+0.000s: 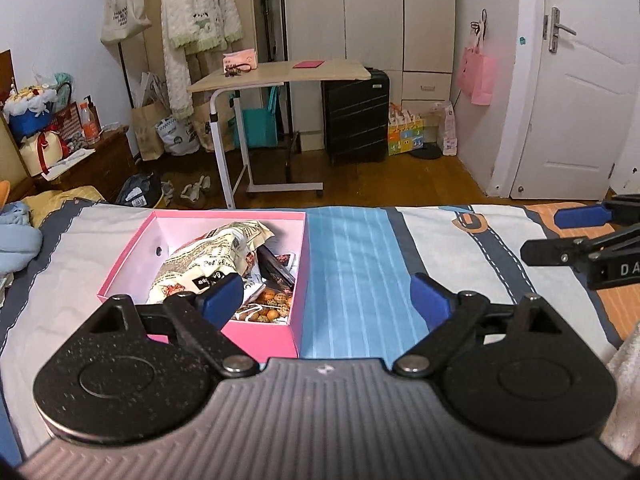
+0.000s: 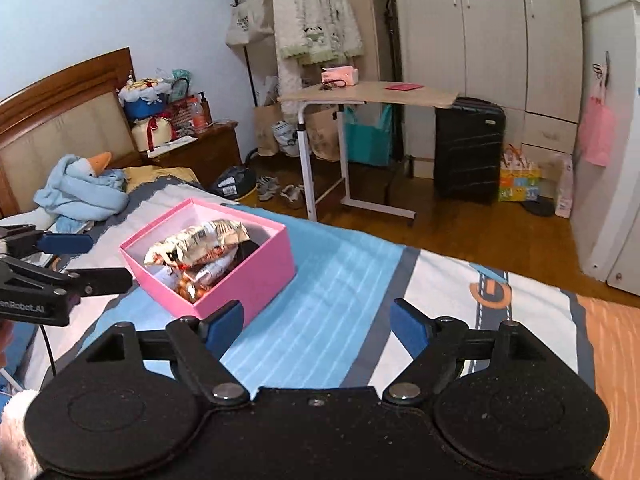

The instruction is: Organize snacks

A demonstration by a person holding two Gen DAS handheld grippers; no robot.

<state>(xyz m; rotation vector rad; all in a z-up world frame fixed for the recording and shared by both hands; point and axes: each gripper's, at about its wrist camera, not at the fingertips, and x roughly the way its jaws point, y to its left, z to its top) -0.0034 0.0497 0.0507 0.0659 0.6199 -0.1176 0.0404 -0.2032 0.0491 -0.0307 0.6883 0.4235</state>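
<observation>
Sitting on the bed [image 1: 360, 248], whose cover is striped in blue, white and grey, is an open pink box [image 1: 276, 340] with a white inside. It holds the snacks: a large crinkled cream packet with print [image 1: 216, 252] lies on top, tilted across the box; a dark wrapper [image 1: 276, 268] sticks out beside it; at the near corner is a clear bag of small orange and brown pieces [image 1: 272, 304]. More packets lie under these, but I cannot tell what they are.

The left hand-held gripper [image 1: 326, 300] hangs above the bed with its jaws spread wide and nothing between them. The box is at its left side: the left blue pad [image 1: 222, 296] overlaps the box's near right corner in the left wrist view, while the gap between the pads shows only the blue stripe of the cover. Whether that pad touches the box, I cannot tell.

The right hand-held gripper [image 2: 316, 326] also stands wide open and empty above the striped cover. In its view the pink box [image 2: 256, 276] lies ahead and to the left, just beyond the left pad, apart from it. The left gripper's fingers [image 2: 64, 242] reach in from the left edge, near the box's left side.

A wheeled desk [image 2: 368, 98] stands on the wooden floor beyond the bed.
</observation>
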